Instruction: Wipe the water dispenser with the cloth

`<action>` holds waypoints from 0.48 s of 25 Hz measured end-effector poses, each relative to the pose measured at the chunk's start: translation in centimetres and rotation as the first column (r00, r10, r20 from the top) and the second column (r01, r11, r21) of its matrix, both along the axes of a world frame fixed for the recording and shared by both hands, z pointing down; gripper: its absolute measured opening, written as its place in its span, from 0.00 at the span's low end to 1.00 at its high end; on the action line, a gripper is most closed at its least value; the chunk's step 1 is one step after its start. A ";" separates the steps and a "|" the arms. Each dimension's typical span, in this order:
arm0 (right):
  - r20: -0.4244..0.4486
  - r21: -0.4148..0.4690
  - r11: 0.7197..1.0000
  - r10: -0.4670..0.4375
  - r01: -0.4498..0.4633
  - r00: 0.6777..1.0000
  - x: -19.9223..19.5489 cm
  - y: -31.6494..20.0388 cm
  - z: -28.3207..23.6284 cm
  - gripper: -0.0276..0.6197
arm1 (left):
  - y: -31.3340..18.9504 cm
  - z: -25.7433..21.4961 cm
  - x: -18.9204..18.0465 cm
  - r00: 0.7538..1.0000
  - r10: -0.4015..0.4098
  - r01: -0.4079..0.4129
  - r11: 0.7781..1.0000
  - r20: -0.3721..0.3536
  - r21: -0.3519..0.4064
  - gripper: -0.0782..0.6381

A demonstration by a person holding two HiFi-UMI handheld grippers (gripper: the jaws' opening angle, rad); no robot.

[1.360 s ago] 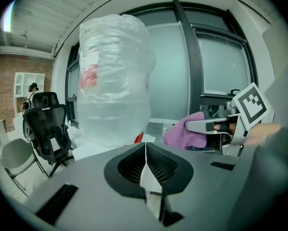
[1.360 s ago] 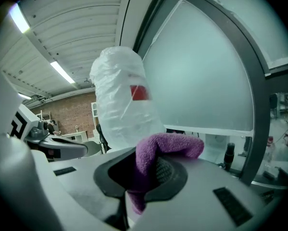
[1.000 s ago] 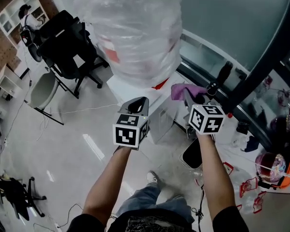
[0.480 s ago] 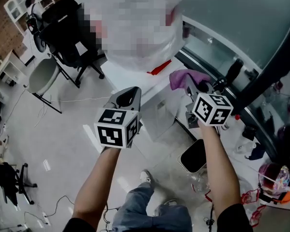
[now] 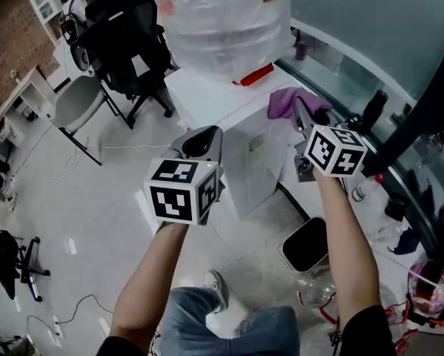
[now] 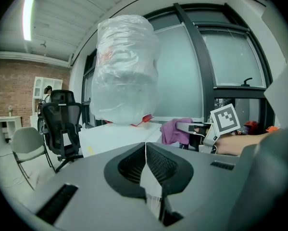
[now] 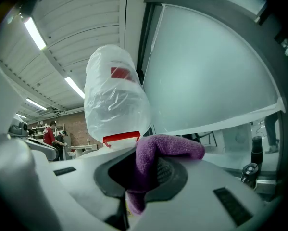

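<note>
a: which step is this?

b: right at the start of the wiping, i'd say, or just short of it. the right tongs (image 5: 299, 113) are clamped on the purple cloth (image 7: 158, 153), which bunches up out of the jaws. they sit at the top edge of the water dispenser (image 5: 255, 165). i can't tell whether the cloth is touching the white top.

a: and the left tongs?

b: the left tongs (image 6: 144, 158) have their jaws pressed together with nothing between them. they hang in front of the dispenser, left of the right tongs, and look clear of it.

a: what does the next move call for?

b: my guess is laying the cloth flat on the top just ahead of the right tongs and sweeping it across. the big bottle (image 5: 222, 21) wrapped in plastic stands ahead and to the left of them and takes up much of the top. the cloth would have to work round its base. it's soft and hangs loose, so a slack grip could let it drag out.

a: the surface?

b: smooth white casing, with plain panels on the front below the tongs.

a: the room?

b: a pale shiny floor (image 5: 81, 199) lies under both tongs, with cables on it. a black bin (image 5: 307, 245) stands below the right tongs, beside the dispenser. a black office chair (image 5: 129, 43) and a grey chair (image 5: 77, 113) are out beyond the left tongs. there's a frosted window (image 5: 370, 21) with a dark frame ahead and to the right, and a brick wall (image 6: 14, 88) far off to the left.
</note>
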State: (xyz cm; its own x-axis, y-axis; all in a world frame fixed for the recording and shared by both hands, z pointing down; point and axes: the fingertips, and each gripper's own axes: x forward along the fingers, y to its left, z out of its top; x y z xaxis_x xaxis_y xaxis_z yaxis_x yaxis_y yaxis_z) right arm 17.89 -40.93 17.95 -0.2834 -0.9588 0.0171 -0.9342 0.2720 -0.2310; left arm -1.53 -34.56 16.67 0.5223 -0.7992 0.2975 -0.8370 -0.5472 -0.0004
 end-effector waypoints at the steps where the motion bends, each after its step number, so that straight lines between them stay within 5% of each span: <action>1: -0.005 0.010 1.000 -0.002 0.002 1.000 -0.2 0.1 0.3 0.11 | 0.2 0.3 -0.1 1.000 -0.003 0.003 1.000 -0.006 0.007 0.15; 12: -0.094 0.103 0.995 0.004 0.006 0.996 -1.3 0.8 6.4 0.10 | 2.2 5.7 0.6 1.000 0.010 -0.006 0.993 -0.030 0.119 0.15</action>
State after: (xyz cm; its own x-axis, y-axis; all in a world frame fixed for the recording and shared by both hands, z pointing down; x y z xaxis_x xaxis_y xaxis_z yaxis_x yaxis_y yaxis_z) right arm 16.60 -40.10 24.39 -0.2860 -0.9566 -0.0550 -0.9502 0.2906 -0.1129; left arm -0.93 -32.32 22.42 0.5361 -0.8238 0.1844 -0.8333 -0.5513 -0.0405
